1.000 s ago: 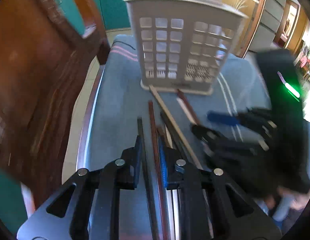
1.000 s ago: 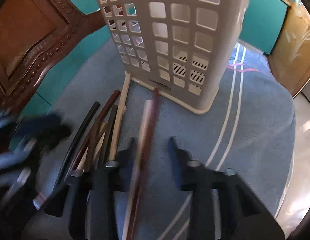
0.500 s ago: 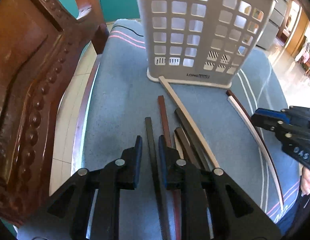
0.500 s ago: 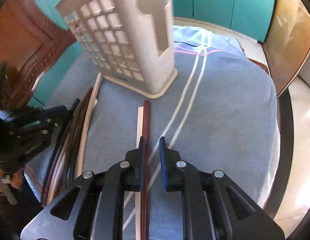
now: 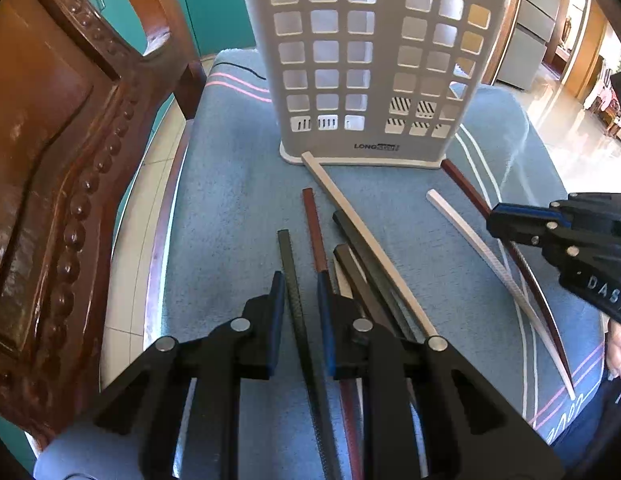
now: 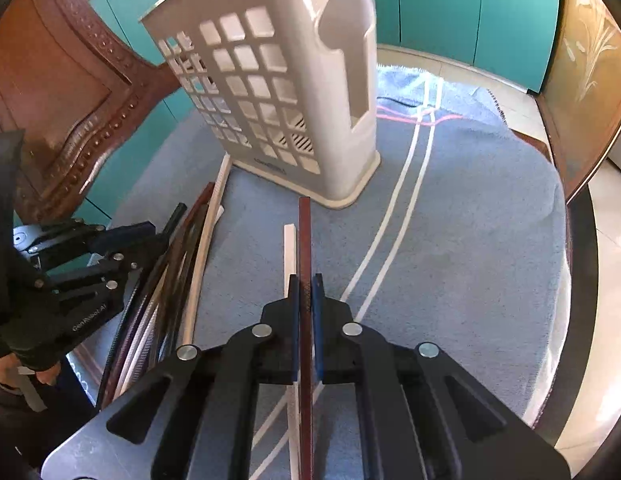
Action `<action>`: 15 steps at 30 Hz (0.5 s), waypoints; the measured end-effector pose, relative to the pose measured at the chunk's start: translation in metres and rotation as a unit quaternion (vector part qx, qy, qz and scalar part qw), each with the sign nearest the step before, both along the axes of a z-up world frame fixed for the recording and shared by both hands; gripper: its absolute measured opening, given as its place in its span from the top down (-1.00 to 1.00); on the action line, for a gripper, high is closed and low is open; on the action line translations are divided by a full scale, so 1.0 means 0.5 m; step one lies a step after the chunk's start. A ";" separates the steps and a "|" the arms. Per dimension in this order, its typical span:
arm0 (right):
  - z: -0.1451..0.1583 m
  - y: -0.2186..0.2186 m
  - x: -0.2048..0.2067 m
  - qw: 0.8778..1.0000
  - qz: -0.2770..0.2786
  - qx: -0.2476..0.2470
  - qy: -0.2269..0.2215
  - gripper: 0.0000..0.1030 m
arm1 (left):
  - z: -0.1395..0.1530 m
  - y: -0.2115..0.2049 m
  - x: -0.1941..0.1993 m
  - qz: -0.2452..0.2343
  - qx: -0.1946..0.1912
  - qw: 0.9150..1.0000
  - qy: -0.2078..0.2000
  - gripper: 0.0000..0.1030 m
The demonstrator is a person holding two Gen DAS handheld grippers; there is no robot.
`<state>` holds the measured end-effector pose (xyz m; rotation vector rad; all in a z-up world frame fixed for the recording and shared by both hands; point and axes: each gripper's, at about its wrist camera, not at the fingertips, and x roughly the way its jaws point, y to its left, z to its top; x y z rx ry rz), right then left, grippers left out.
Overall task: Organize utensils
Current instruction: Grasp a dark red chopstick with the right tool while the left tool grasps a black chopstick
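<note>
A white slotted utensil holder stands upright on a blue striped cloth; it also shows in the right wrist view. Several chopsticks lie in front of it. My left gripper straddles a dark chopstick with a gap on both sides; a red-brown one lies beside it. My right gripper is shut on a red-brown chopstick, with a white chopstick lying just left of it. The right gripper's fingertips appear at the right of the left wrist view.
A carved wooden chair stands close on the left. The round table's edge curves along the right. Teal cabinets are behind. The left gripper appears at the left of the right wrist view over the chopstick pile.
My right gripper has closed onto the red-brown chopstick. Both grippers have shifted slightly relative to the holder. The left jaws stay apart around the dark chopstick.
</note>
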<state>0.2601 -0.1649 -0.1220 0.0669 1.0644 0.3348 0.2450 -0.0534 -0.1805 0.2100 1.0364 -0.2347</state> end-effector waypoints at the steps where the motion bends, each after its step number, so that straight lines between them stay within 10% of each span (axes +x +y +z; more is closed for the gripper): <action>1: 0.004 -0.004 0.001 1.000 -0.003 0.000 0.000 0.87 | 0.002 -0.001 -0.002 0.000 0.000 1.000 -0.002 0.65; 15: -0.020 0.003 -0.005 0.997 -0.024 -0.076 0.000 0.72 | -0.005 0.042 0.035 0.020 -0.016 0.999 0.035 0.50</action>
